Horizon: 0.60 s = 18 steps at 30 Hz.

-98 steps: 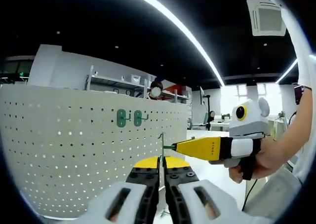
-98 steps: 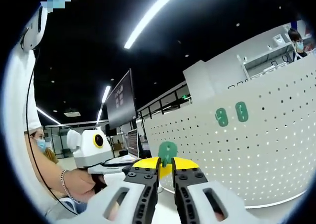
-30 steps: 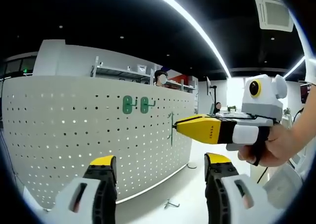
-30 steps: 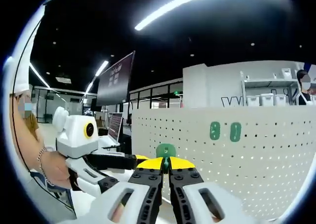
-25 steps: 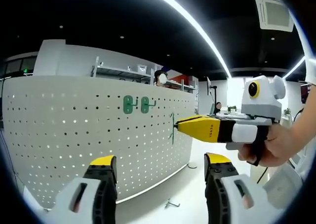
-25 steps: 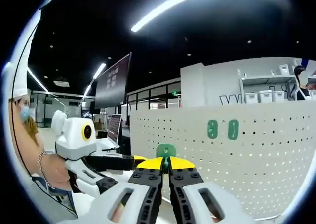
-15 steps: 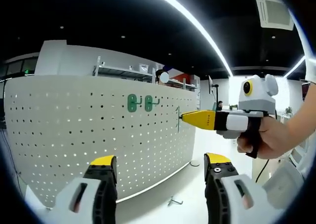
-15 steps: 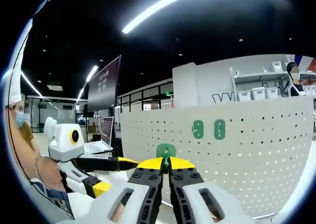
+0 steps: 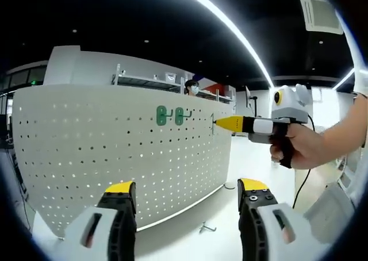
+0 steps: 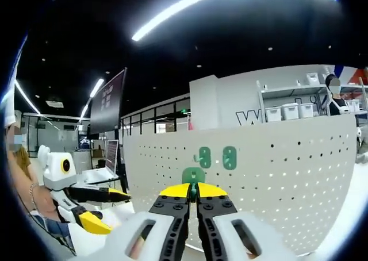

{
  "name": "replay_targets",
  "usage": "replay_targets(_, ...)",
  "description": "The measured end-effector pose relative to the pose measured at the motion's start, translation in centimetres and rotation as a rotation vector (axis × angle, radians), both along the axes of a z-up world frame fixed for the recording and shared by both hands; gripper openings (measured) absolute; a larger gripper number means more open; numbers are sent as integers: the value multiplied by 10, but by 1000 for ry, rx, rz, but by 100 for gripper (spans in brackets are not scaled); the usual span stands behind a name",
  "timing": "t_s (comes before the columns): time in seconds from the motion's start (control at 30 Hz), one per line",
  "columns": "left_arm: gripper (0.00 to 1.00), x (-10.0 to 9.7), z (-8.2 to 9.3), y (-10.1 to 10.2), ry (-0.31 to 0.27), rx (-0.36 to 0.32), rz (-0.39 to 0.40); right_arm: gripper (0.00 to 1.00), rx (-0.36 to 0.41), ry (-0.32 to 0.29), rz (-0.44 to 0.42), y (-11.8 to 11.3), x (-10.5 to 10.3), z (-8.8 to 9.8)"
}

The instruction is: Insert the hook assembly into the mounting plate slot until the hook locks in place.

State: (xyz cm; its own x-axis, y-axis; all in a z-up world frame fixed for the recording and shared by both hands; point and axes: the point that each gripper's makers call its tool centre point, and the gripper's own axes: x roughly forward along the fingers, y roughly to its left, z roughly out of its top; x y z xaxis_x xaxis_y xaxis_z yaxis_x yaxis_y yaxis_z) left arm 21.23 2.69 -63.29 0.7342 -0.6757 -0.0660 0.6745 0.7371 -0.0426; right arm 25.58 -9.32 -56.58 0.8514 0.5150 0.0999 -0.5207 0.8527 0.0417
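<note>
Hook assembly (image 10: 193, 175), green, sits clamped between my right gripper (image 10: 193, 193) jaws, close before the white perforated mounting plate (image 10: 276, 175), below two green hooks (image 10: 217, 156) already hanging near its upper edge. My left gripper (image 9: 187, 195) jaws stand wide apart, holding nothing. A small metal piece (image 9: 207, 227) lies on the counter by the plate's base.
</note>
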Motion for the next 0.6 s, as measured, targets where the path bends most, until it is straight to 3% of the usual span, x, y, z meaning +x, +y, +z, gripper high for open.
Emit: replay_targets(0.6,75,-2,3,17,-2,-5,48,1,4,-21,-108,-39,32,14)
